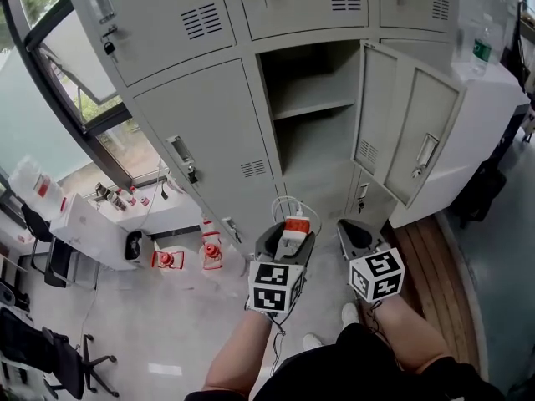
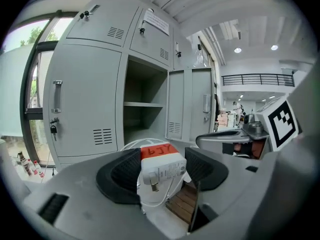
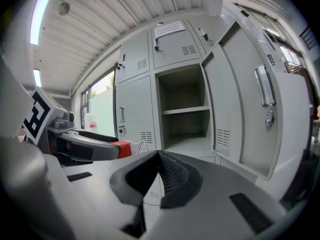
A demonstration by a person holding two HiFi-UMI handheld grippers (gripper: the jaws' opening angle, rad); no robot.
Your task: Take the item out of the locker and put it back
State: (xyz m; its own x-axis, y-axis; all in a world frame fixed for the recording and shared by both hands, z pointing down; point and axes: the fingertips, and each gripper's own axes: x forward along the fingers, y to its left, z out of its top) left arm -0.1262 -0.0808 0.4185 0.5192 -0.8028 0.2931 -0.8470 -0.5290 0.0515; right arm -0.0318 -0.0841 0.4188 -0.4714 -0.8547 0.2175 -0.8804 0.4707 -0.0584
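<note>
Holding the white charger (image 2: 161,168) w/ cable clamped in the left tongs (image 1: 287,242), out in front of the open locker (image 1: 322,144), right tongs (image 3: 159,176) closed and empty, the removal step looks done; next req.: advance charger into compartment, set down, release.

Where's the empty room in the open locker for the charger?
Both levels look bare for the charger: the shelf, and the locker bottom under it, left of the open door. It's crowded by the window, where bottles stand.
</note>
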